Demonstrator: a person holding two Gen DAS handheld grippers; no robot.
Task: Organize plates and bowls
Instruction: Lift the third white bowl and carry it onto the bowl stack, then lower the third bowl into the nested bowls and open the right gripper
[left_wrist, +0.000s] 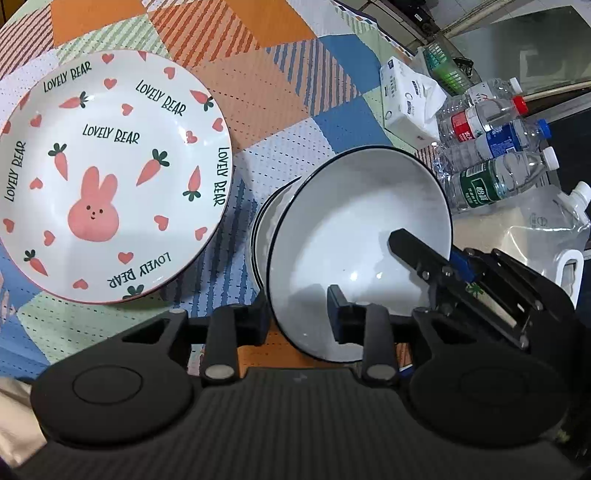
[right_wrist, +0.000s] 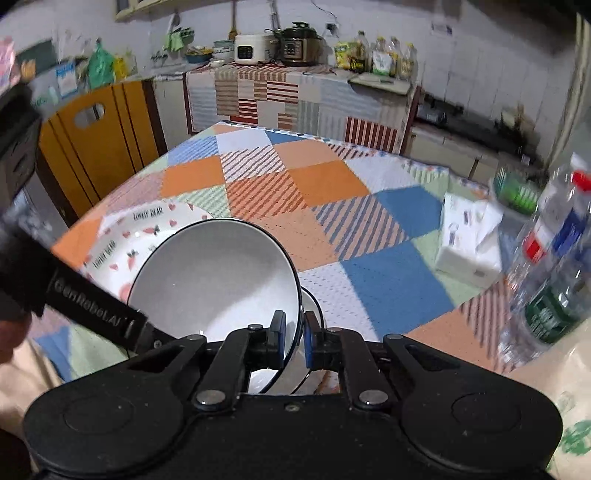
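On the patchwork tablecloth (left_wrist: 280, 96) a large bunny-print plate (left_wrist: 107, 173) lies flat, with stacked bowls (left_wrist: 264, 236) just beside it. A white bowl (left_wrist: 354, 236) is held tilted above that stack, its dark rim pinched by the clenched right gripper (right_wrist: 294, 341). The left gripper (left_wrist: 297, 314) straddles the near rim, its jaws apart and seemingly not pressing. The glazed ceramic is judged stiff, heavyish, slippery and breakable; the rim is the sensible hold.

On the round white ceramic plate with the pink rabbit and carrots (left_wrist: 110, 173) I read "LOVELY BEAR" repeated around the rim and once in the centre. My left tool's black arm (right_wrist: 88, 306) carries "GenRobot.AI".
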